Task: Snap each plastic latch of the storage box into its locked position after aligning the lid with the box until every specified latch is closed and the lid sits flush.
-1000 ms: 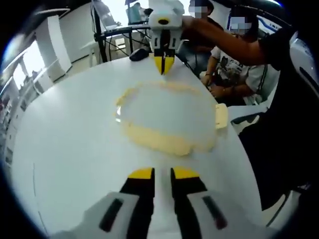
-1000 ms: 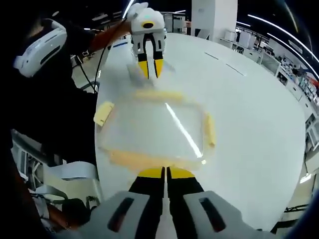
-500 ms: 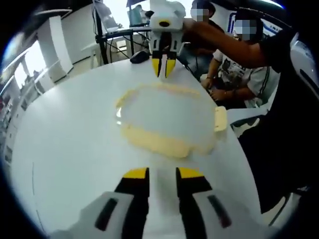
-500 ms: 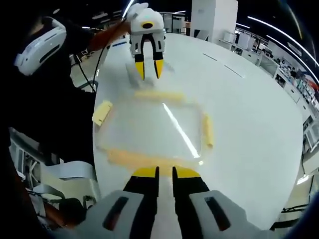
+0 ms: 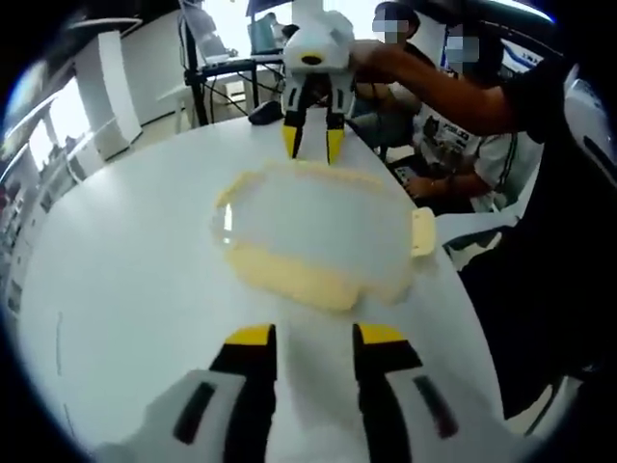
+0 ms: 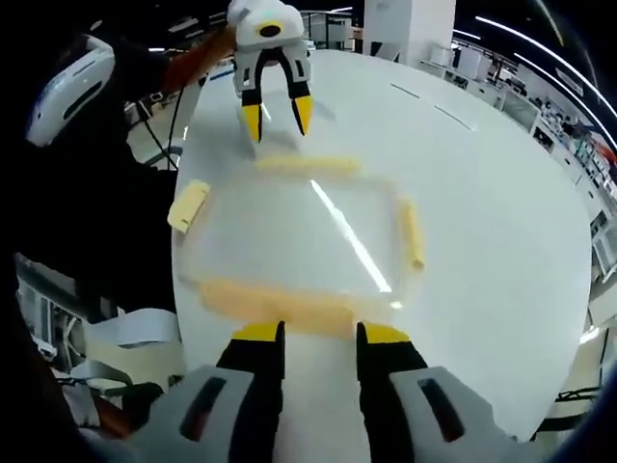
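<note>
Claws (image 5: 307, 336) (image 6: 319, 333) parted, empty, flanking box (image 5: 316, 228)

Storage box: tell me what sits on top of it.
A translucent lid with yellow latches covers the storage box on the white table. Nothing rests on the lid. Both grippers hang open, apart from it. The contents cannot be made out through the lid.

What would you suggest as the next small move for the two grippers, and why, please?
Probably swing in the side latch that sticks out from the storage box. The left gripper and right gripper are both open, one at each long edge, touching nothing.
</note>
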`<state>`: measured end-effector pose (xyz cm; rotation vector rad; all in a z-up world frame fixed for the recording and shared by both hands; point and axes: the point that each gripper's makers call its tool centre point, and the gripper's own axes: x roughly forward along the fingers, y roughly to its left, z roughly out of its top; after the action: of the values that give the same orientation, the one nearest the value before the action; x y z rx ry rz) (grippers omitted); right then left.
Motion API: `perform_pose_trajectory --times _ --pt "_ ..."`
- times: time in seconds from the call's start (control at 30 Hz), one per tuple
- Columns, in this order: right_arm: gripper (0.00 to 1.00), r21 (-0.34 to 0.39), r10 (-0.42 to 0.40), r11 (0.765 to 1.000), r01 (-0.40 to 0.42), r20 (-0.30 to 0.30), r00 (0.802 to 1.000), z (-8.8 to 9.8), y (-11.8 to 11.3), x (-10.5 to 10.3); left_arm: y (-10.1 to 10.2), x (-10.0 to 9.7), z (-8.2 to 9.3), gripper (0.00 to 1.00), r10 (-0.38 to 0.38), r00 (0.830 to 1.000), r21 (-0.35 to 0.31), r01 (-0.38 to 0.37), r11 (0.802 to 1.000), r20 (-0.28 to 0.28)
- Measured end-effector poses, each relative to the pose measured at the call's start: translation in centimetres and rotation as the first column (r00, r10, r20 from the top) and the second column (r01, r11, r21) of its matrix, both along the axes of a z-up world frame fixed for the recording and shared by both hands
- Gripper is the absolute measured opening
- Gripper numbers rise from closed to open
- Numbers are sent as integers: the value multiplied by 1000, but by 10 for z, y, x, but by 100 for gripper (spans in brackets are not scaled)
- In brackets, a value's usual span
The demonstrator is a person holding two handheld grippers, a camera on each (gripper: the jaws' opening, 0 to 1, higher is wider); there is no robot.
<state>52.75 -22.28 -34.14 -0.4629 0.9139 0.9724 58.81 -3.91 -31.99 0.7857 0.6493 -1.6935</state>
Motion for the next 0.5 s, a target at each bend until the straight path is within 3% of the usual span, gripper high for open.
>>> perform_pose_trajectory --times 0.43,0.5 --pt "28 17 -11 1000 11 -13 1000 -1 3 -4 -11 0 -9 27 -8 1000 -9 8 1000 -15" --pt "28 22 -16 1000 17 -12 1000 -1 3 -4 -14 6 -9 26 5 1000 -21 -5 1000 7"
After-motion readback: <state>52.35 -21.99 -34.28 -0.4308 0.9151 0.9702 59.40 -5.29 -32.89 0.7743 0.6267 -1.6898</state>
